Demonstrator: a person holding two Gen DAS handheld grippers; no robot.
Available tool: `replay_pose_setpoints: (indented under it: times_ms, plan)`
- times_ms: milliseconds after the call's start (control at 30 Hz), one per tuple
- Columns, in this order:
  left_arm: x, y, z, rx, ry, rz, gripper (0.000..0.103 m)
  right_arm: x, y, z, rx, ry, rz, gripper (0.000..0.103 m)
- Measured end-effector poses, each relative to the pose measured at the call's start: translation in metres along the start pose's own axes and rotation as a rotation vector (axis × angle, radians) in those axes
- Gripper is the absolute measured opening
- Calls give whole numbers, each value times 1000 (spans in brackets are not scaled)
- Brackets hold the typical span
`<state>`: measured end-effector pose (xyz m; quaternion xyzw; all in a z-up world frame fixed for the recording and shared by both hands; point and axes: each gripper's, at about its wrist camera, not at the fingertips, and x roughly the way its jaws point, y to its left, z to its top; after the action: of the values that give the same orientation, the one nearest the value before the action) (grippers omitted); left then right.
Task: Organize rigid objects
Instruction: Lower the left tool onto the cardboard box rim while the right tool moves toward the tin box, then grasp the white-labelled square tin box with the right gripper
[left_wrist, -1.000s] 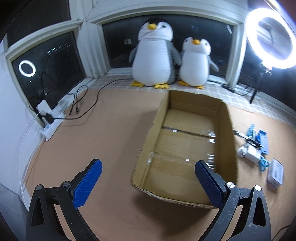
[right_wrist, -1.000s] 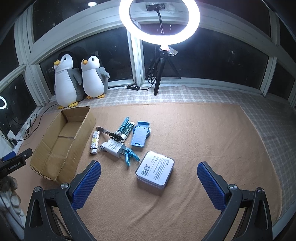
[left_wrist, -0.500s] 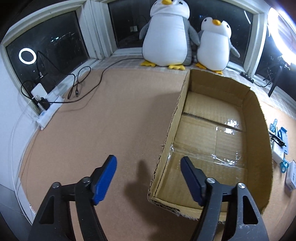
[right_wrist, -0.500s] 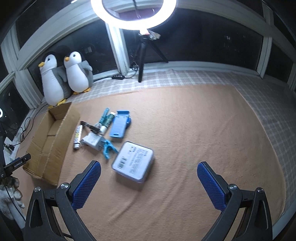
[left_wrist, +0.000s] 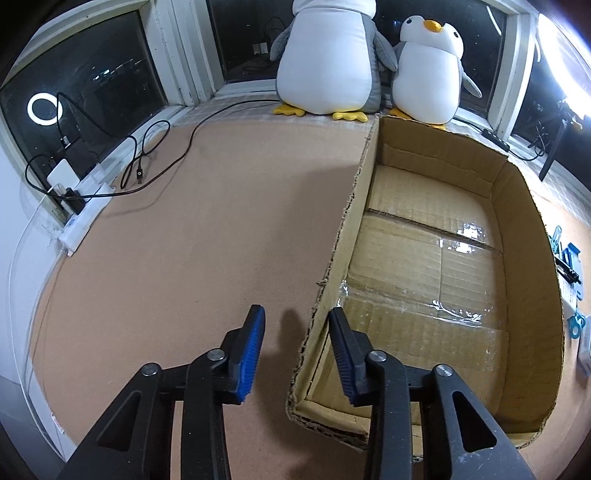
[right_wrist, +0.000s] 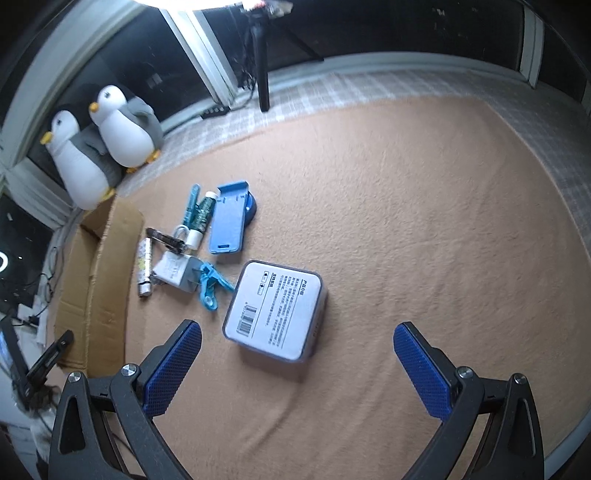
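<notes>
From the left wrist, the left gripper (left_wrist: 295, 334) straddles the cardboard box (left_wrist: 524, 236)'s near-left wall, jaws narrowed but not touching. From the right wrist, the right gripper (right_wrist: 297, 360), spread wide, hovers nearer the square tin (right_wrist: 273, 308), just ahead.

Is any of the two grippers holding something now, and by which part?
Nothing is held yet. The left gripper straddles the cardboard box side wall, fingers not closed on it. The right gripper is open and empty.
</notes>
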<state>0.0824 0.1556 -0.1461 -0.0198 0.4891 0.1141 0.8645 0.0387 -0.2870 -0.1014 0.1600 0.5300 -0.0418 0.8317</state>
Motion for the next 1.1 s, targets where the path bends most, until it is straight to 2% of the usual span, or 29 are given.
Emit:
replay_pose_setpoints:
  times_ms: [100, 300, 700, 800, 1033, 1100]
  plan:
    - [4, -2, 0, 1, 14, -15, 31, 17, 5, 6, 6, 45, -29, 103]
    - [8, -5, -5, -4, 23, -34, 27, 40, 12, 10, 20, 111, -66, 103]
    - [16, -5, -8, -7, 29, -52, 23, 63, 27, 19, -20, 158, -117, 102]
    - [16, -6, -8, -8, 28, -50, 23, 69, 28, 19, -34, 175, -125, 95]
    - [16, -7, -7, -9, 28, -47, 23, 76, 30, 21, -74, 200, -95, 89]
    - [16, -7, -7, -9, 28, -46, 23, 74, 28, 21, -89, 208, -79, 81]
